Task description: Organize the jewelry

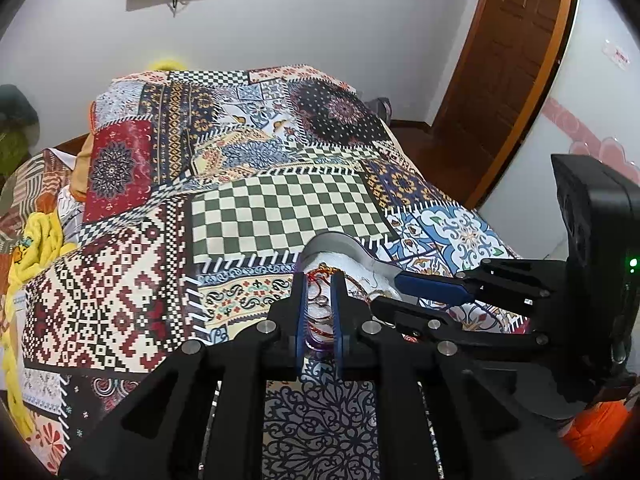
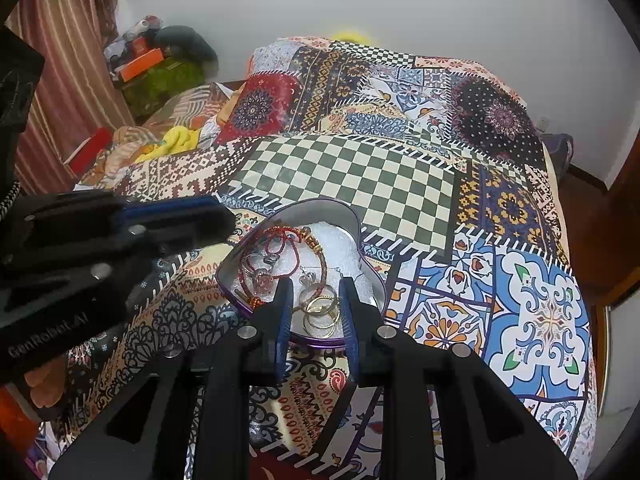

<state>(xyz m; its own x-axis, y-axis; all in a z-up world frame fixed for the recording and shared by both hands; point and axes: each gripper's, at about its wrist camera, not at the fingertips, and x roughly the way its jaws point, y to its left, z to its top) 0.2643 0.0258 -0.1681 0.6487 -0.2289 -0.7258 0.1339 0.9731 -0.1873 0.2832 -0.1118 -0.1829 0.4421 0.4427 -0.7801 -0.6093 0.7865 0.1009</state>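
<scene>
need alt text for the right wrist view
A heart-shaped tin of bracelets and gold rings sits on a patchwork bedspread, with the right gripper poised over the rings, jaws slightly apart. The left gripper reaches in from the left.

You face a bed [image 2: 360, 168] under a patchwork bedspread [image 1: 280, 208], white wall [image 1: 320, 20] at twelve o'clock. A wooden door [image 1: 508, 60] stands at two o'clock, striped curtains [image 2: 68, 60] at ten.

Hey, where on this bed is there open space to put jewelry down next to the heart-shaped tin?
The green checkered patch beyond the tin is bare, as is the blue floral patch to its right. The tin is crowded with bangles and red cord bracelets, and both grippers hover at its near side.
</scene>
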